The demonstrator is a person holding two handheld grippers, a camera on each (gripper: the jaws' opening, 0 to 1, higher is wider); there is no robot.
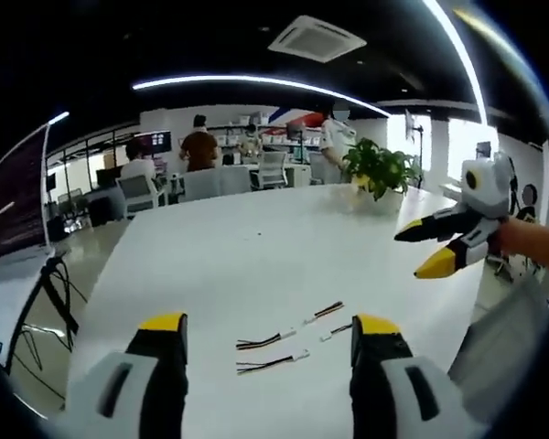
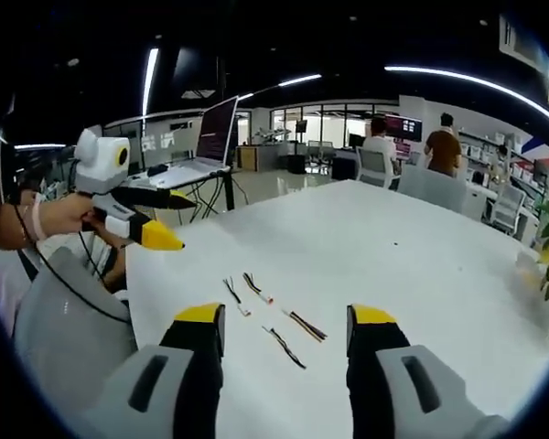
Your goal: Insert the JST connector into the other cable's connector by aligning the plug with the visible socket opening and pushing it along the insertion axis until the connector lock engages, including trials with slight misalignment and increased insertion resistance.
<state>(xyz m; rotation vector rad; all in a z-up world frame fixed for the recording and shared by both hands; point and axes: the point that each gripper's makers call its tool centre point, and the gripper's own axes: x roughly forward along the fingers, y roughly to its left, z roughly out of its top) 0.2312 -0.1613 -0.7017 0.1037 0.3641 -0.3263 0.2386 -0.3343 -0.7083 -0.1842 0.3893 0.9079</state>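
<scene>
Both grippers are just hovering above the white table (image 1: 256,247), nothing in either one. In the left gripper view the left gripper (image 1: 267,327) has its jaws wide apart, with the four short cables (image 1: 288,340) lying loose on the table between and just ahead of the tips. The right gripper (image 1: 435,247) comes in from the right, held by a hand, jaws also spread. A potted plant (image 1: 380,169) sits near the far edge, people at desks behind it

Four loose cables (image 1: 276,341) on white table (image 1: 256,256)
</scene>
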